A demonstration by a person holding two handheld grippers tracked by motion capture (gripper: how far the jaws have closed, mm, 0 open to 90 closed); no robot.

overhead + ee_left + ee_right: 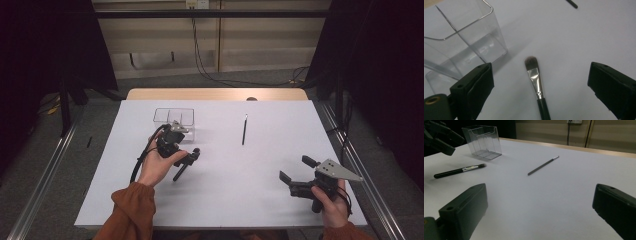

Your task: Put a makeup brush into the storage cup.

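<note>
Nearest us, our right gripper waits with jaws spread, our left gripper hovers with jaws spread over the makeup brush lying on the desk, so nothing sits yet in the clear organizer beyond, and the thin brush lies untouched.

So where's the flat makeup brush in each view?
High view: the brush lies under the left tongs, mostly hidden.
Left gripper view: bottom centre, bristles up, between the open jaws.
Right gripper view: far left, bristles right.
Shared landmark: the clear box beside it.
</note>
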